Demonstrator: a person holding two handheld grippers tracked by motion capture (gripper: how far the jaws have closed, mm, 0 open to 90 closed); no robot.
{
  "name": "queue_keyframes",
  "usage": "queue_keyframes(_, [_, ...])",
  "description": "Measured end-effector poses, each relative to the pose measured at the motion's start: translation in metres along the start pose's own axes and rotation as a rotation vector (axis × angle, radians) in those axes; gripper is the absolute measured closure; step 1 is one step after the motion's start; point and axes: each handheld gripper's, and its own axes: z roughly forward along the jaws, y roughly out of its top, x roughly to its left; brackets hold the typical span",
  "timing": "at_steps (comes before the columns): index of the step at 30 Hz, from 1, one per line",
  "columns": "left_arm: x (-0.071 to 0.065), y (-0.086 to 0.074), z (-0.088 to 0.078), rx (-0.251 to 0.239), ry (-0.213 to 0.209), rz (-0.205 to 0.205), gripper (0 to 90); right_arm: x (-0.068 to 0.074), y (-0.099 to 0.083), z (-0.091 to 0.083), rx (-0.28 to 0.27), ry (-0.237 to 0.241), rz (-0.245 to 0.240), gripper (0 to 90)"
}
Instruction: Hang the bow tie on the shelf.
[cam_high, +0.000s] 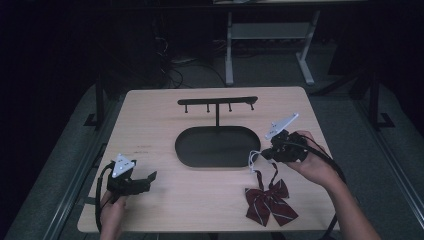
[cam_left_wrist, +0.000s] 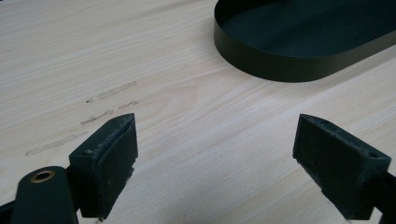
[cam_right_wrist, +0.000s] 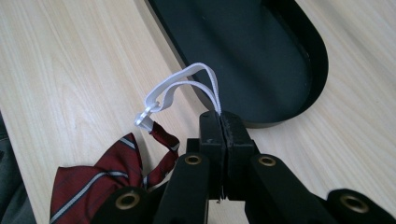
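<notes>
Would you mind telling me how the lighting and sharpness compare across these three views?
High view: dim, room behind nearly black, bow tie and tray soft. Left gripper view: bright, table grain crisp. Right gripper view: bright, white elastic loop sharp.

No text, label, brand, number or sign can be read in any of the views.
</notes>
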Motion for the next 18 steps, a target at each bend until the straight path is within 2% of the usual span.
queue_keyframes(18, [0.0,0.0,-0.001,-0.003,0.004,-0.005,13.5,0.007,0.016,-0.013,-0.028,-0.009,-0.044,88.2])
